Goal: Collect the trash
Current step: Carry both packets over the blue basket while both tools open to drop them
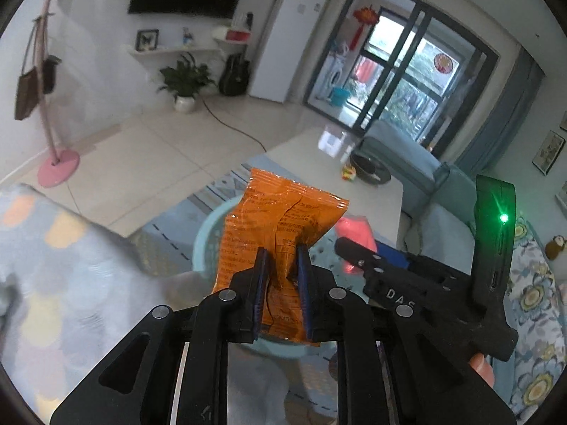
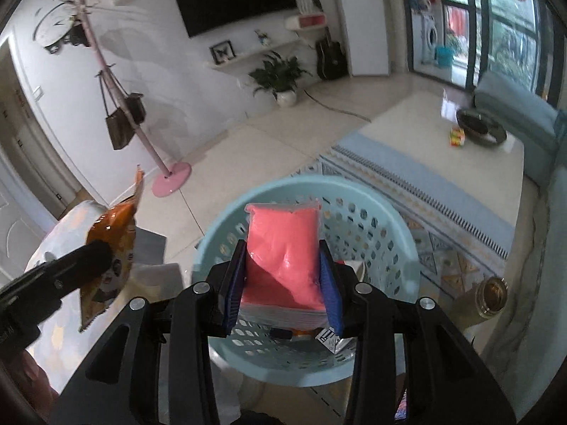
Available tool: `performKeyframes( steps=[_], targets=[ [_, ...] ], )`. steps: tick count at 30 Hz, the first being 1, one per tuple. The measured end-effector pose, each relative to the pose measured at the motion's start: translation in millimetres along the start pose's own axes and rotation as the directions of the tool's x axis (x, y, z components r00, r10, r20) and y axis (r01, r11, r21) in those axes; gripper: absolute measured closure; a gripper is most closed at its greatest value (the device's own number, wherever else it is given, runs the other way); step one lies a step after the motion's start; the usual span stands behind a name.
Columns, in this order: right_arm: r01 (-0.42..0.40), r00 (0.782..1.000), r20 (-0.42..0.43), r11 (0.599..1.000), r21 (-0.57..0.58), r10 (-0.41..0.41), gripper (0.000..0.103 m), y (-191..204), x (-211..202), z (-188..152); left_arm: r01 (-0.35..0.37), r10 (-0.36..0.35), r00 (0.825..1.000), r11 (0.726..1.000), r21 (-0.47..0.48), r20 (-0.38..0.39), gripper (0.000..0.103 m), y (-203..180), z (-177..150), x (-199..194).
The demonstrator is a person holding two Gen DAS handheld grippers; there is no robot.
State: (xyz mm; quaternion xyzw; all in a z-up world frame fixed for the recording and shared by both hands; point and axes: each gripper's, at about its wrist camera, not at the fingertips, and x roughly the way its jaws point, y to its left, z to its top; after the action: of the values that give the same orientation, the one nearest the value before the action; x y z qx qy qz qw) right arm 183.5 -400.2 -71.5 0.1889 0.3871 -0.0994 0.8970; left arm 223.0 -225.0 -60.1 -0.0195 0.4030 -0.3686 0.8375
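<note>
Left tool (image 1: 281, 265) clamps an orange snack wrapper (image 1: 276, 226), right tool (image 2: 283, 272) a pink packet (image 2: 283, 248), above the part-filled blue basket (image 2: 219, 226); dropping remains.

Snack bag (image 1: 280, 241) pinched in left gripper (image 1: 282, 258), left of the basket (image 2: 382, 209). Packet (image 2: 283, 248) clamped in right gripper (image 2: 283, 265), over basket. Bowl (image 2: 481, 125) on table (image 2: 407, 134) behind; small box, probably, beside it.
</note>
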Motion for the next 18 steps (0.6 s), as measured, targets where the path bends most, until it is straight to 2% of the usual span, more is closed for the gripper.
performKeyframes(
  steps=[3, 5, 6, 7, 8, 10, 12, 15, 18],
  targets=[
    [0.014, 0.999, -0.032, 1.000, 0.012, -0.014, 0.067, 0, 15, -2, 0.023, -0.024, 1.000, 1.000, -0.018, -0.020, 0.076, 11, 1, 10],
    [0.019, 0.998, -0.053, 1.000, 0.010, -0.018, 0.066, -2, 24, 0, 0.040, -0.041, 0.999, 0.999, -0.025, -0.033, 0.064, 15, 3, 17],
    [0.023, 0.998, -0.063, 1.000, 0.010, -0.022, 0.060, -3, 27, 0, 0.043, -0.044, 0.998, 0.999, -0.028, -0.033, 0.055, 17, 3, 20],
    [0.024, 0.998, -0.064, 1.000, 0.014, -0.023, 0.053, -2, 29, 0, 0.043, -0.044, 0.999, 0.999, -0.028, -0.023, 0.049, 18, 3, 20],
    [0.026, 0.998, -0.061, 0.999, 0.024, -0.025, 0.042, -4, 29, 0, 0.044, -0.044, 0.999, 0.999, -0.023, -0.015, 0.046, 19, 2, 18],
    [0.027, 0.998, -0.049, 0.999, 0.040, -0.025, 0.039, -8, 27, -1, 0.033, -0.033, 0.999, 0.999, -0.018, -0.004, 0.038, 18, 1, 15],
    [0.042, 0.998, -0.045, 0.998, 0.036, -0.040, 0.039, -8, 23, -1, 0.031, -0.031, 0.999, 0.999, -0.022, 0.010, 0.037, 17, 0, 9],
    [0.013, 0.999, -0.033, 0.999, 0.034, -0.011, 0.039, -2, 10, -2, 0.018, -0.017, 0.999, 0.999, -0.027, 0.046, 0.037, 21, -4, -13],
    [-0.013, 1.000, -0.006, 1.000, -0.015, 0.013, 0.039, 20, -9, -2, -0.006, 0.010, 0.994, 0.999, -0.036, 0.108, 0.036, 28, -13, -52]
  ],
)
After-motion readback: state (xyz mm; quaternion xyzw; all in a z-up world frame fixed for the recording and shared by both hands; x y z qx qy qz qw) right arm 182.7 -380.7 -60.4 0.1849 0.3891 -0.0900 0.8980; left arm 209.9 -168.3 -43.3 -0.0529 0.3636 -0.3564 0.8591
